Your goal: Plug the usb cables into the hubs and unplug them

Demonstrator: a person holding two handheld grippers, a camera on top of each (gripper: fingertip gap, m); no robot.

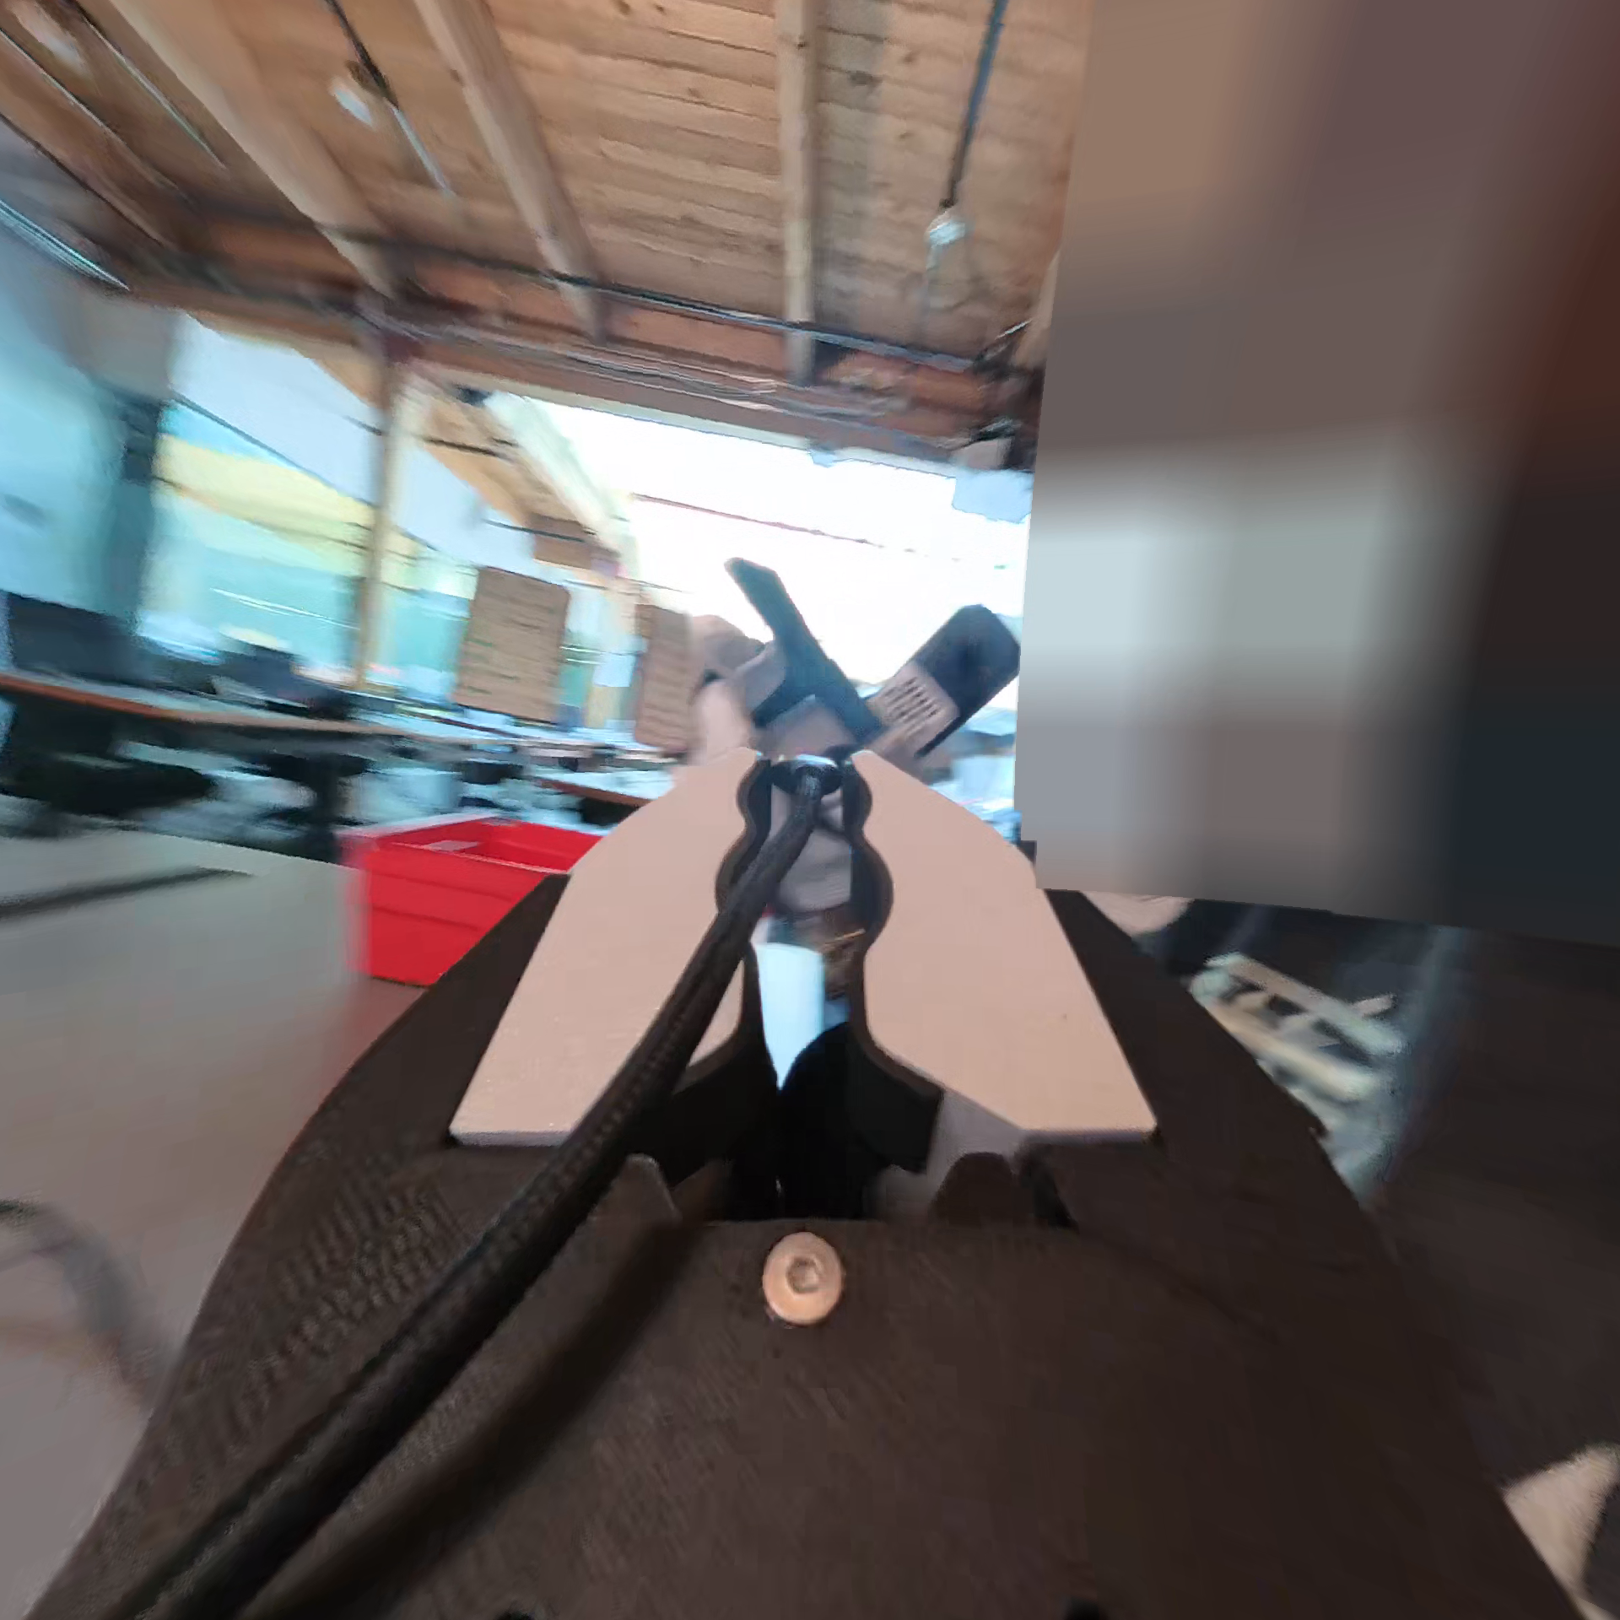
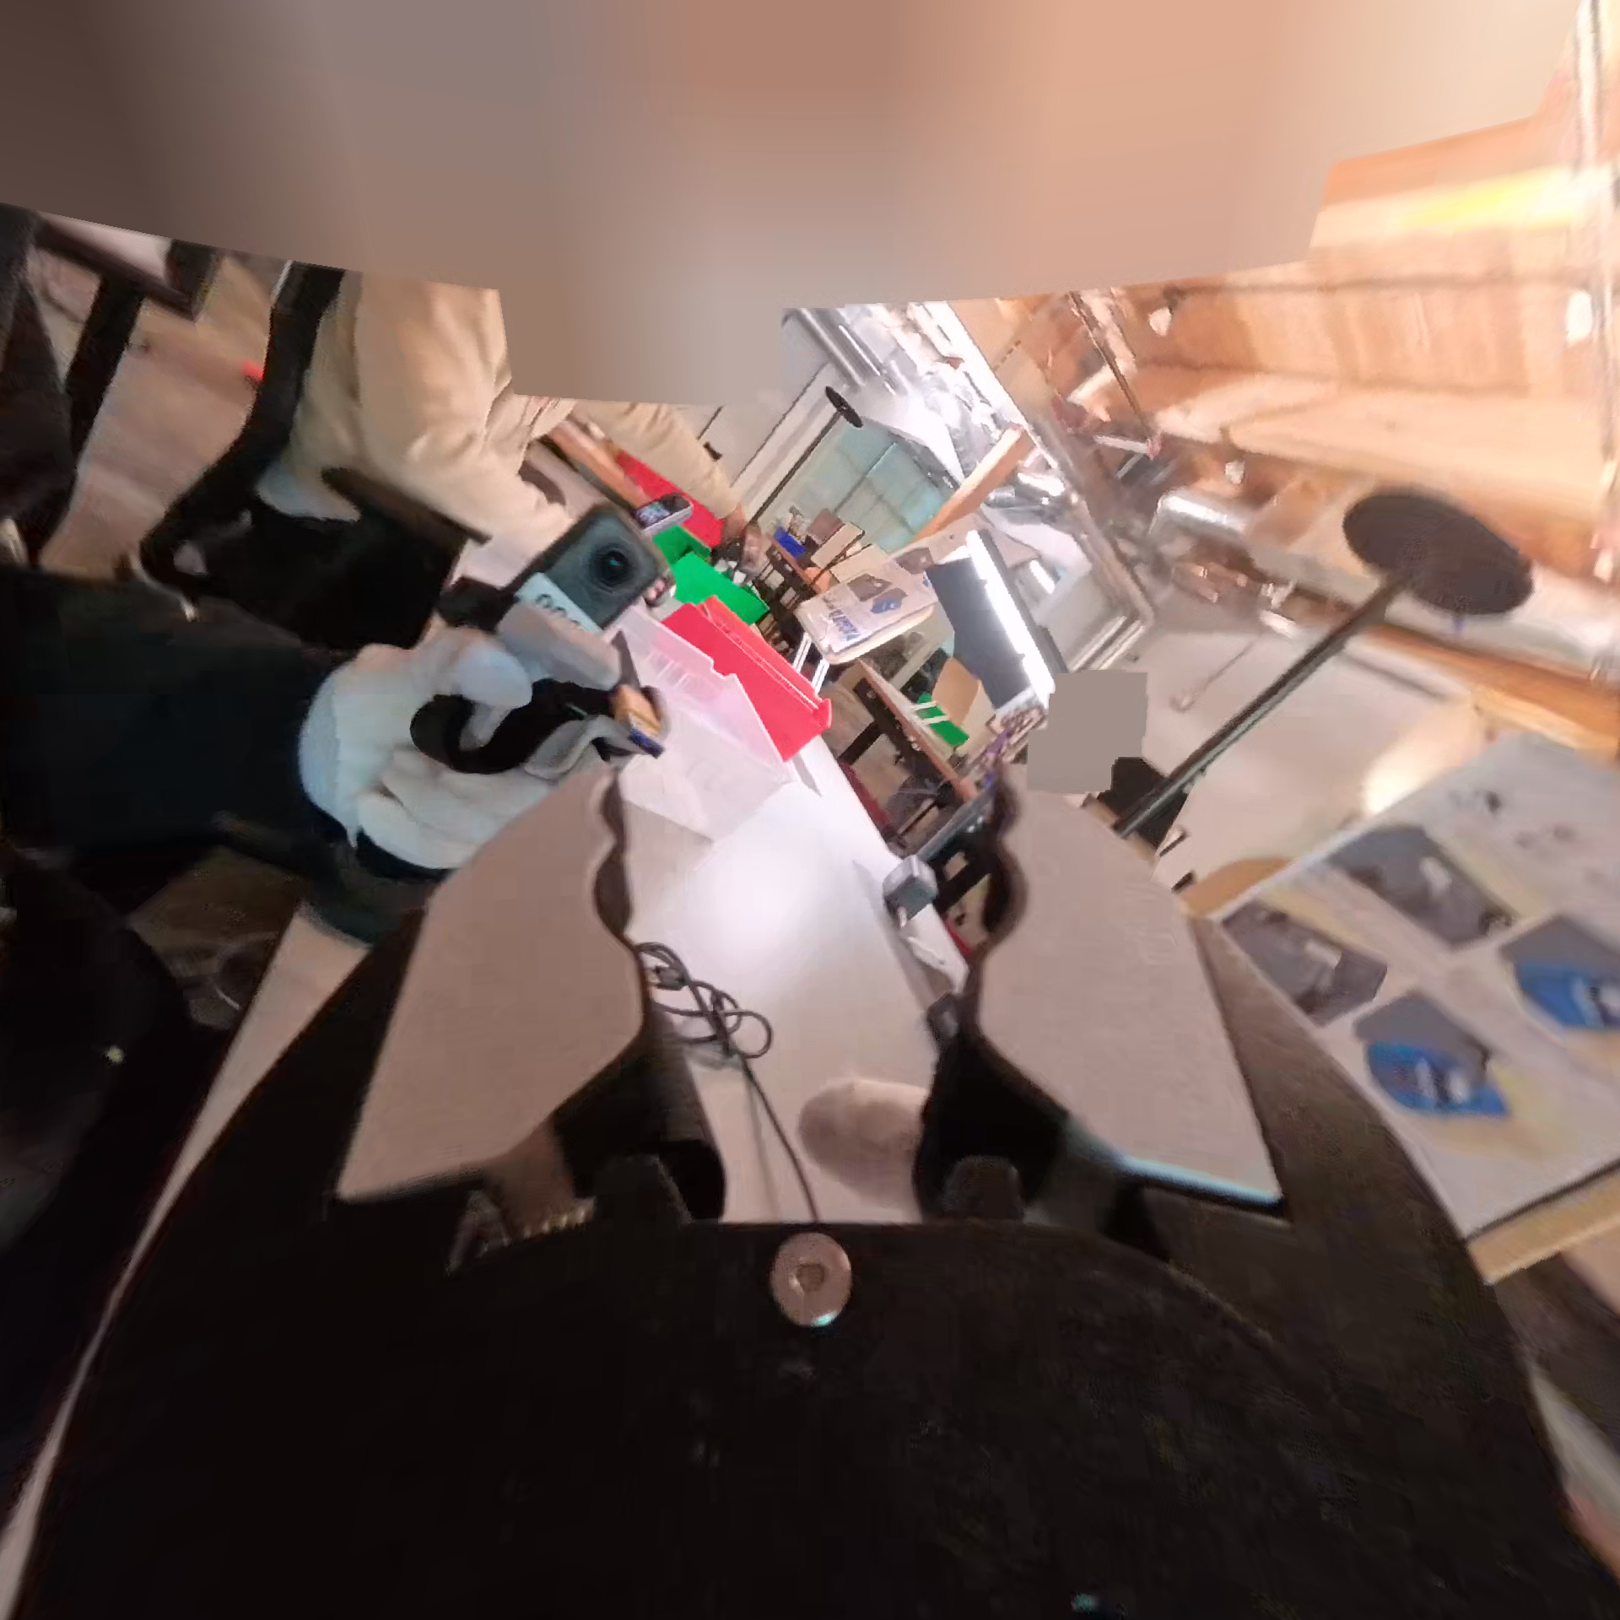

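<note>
USB cable (image 1: 754,885) pinched at the tip of the left claw (image 1: 805,771), lifted off the table (image 1: 175,1008).
Its braided black cord trails back over the claw body. The right claw (image 2: 811,789) stands wide apart, gripping nothing, above a loose cable coil (image 2: 710,1008) on the table; a red bin (image 1: 438,903) sits behind.

The braided black cable (image 1: 701,991) runs up between the left gripper (image 1: 806,763) tips. A red plastic bin (image 1: 456,894) sits on the table (image 1: 175,1008) behind-left; thin tangled black cord (image 2: 710,1008) lies mid-table.
</note>
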